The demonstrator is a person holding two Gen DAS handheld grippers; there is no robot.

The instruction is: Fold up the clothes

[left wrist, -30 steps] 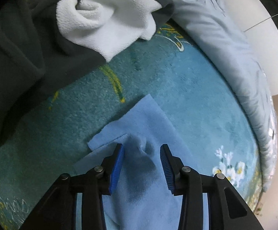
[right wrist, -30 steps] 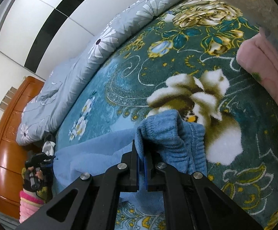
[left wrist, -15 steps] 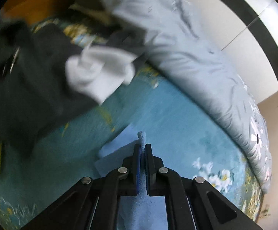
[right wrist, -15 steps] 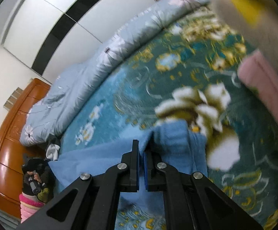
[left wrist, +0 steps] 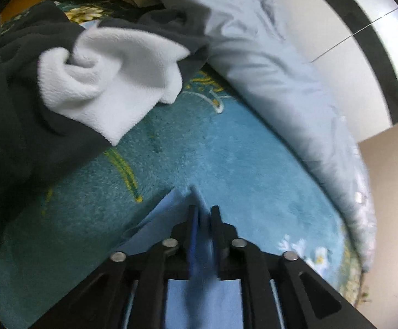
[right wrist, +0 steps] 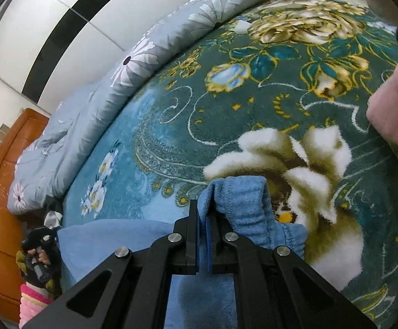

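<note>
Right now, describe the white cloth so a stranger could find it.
Start at the teal floral blanket covering the bed. Near its far side lies a dark grey garment; the white fleece cloth sits crumpled on it, the only white piece there.

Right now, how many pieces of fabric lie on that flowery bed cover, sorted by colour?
Blue: 1, the blue garment, pinched at two places by the left gripper and the right gripper
Dark grey: 1, the dark fleece
White: 1, the white fleece
Pink: 1, the pink cloth
Total: 4
</note>
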